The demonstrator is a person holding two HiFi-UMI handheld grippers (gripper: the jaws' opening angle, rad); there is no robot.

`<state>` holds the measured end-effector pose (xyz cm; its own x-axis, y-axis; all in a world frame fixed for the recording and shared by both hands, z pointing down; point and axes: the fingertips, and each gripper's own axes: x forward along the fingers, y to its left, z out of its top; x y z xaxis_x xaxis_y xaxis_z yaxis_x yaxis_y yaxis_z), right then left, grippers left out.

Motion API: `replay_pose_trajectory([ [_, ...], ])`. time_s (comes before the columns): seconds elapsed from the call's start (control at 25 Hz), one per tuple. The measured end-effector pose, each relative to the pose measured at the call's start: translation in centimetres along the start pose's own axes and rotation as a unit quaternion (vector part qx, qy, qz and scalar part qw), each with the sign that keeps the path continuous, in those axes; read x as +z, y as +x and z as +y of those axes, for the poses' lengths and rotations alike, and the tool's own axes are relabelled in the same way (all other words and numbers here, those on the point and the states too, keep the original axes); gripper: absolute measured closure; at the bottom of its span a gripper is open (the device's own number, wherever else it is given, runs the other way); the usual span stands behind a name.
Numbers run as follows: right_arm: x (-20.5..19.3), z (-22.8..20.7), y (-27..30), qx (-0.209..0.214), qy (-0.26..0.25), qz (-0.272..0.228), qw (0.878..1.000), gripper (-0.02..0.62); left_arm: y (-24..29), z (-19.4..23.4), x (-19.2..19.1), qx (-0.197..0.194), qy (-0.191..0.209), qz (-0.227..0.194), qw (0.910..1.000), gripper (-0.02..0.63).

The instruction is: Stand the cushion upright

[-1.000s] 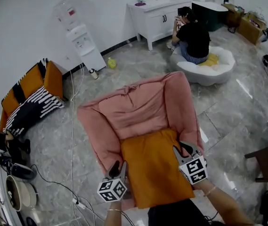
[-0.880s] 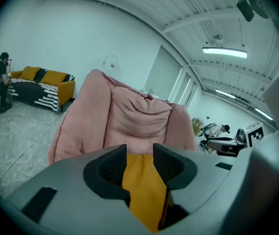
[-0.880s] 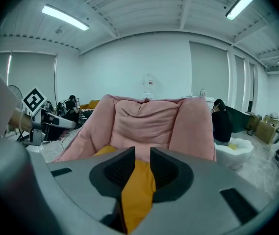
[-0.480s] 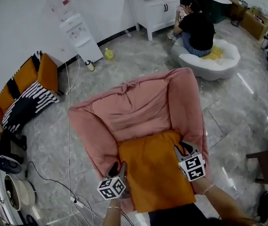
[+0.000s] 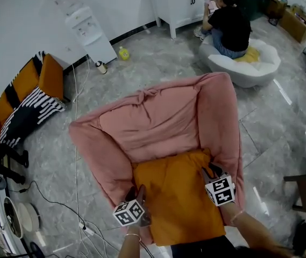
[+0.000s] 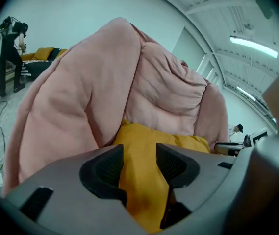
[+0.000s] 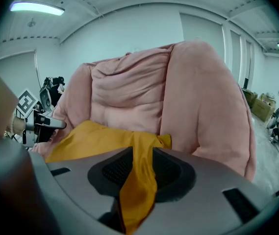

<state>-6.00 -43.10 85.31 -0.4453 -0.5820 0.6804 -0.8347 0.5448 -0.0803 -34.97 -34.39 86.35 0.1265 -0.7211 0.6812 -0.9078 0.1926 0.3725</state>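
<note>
Head view: one orange cushion (image 5: 177,195) lies at the lower centre of the frame, on the seat of one big pink armchair (image 5: 153,125). Its far edge touches the foot of the backrest and its near edge reaches toward the person holding the tools. It lies back on the seat rather than standing.

There are two tools, one at each near corner of the cushion. The left tool (image 5: 137,191) is at the cushion's left edge and the right tool (image 5: 209,172) at its right edge. Each carries one cube printed with black-and-white square markers.

In the left gripper view the jaws have just been opening and stand spread, with a fold of the orange cover between them. The right gripper view shows the same: jaws just opened, spread, with a thinner strip of orange cover hanging between them.

Around the armchair the grey tiled floor (image 5: 271,122) holds:
- one white water dispenser (image 5: 85,28) at the upper left, with a red label too small to read
- one yellow bottle (image 5: 123,53) just beside it
- one white cabinet (image 5: 179,7) at the top
- one orange sofa with black-and-white stripes (image 5: 29,101) at the left edge

One person in black (image 5: 230,28) sits on one white beanbag (image 5: 260,63) at the upper right.
</note>
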Motion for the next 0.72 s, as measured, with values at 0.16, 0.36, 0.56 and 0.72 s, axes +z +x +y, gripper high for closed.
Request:
replay_pose_trajectory([
  [0.16,-1.2,-0.5,2.4,-0.005,0.012,0.016,1.000,0.474,2.1,1.5,-1.0,0.012,-0.003,0.017,0.9998,0.368],
  [0.36,-2.9,-0.6,4.8,-0.006,0.027,0.033,0.999,0.456,4.2,3.1,-2.6,0.021,-0.009,0.041,0.9989,0.343],
  [0.56,-3.3,-0.4,5.9,-0.006,0.038,0.039,0.998,0.469,5.6,3.4,-3.2,0.016,-0.010,0.060,0.9980,0.347],
  [0.72,-3.5,0.1,6.4,-0.003,0.043,0.043,0.998,0.509,5.8,3.4,-3.3,0.009,-0.004,0.059,0.9982,0.387],
])
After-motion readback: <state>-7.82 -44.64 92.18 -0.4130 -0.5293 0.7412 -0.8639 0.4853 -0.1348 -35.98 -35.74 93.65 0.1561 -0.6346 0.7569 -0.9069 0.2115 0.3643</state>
